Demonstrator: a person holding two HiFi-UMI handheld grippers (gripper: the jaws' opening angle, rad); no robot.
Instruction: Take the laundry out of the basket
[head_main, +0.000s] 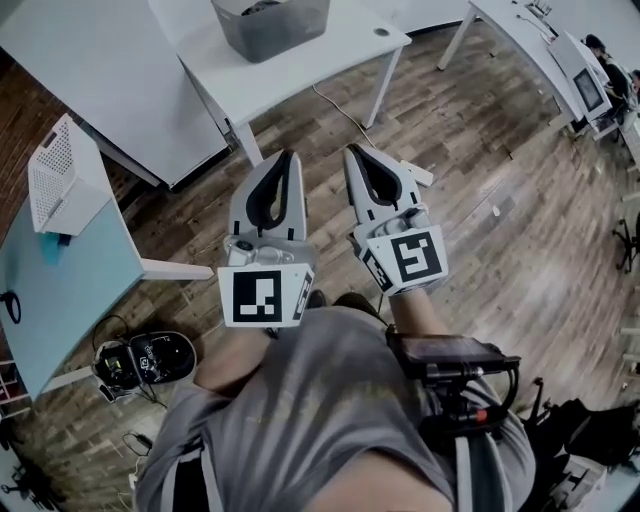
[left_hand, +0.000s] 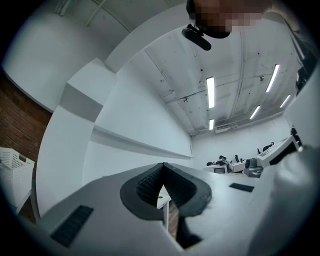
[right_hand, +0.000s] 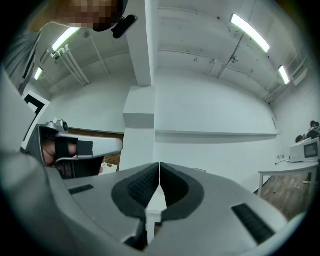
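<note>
Left gripper (head_main: 284, 156) and right gripper (head_main: 352, 151) are held shut, empty; laundry (head_main: 262, 7) in the basket (head_main: 280, 38) at twelve o'clock is judged soft, light, best pinched at a fold

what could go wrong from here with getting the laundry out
1. The left gripper and right gripper are both shut and empty; reaching in like that would probably push cloth rather than grab it.
2. A grey bin and a white basket both sit ahead. Only the bin shows something dark inside, so you might head for the wrong one.
3. The gear and cables on the floor could catch a foot.
</note>
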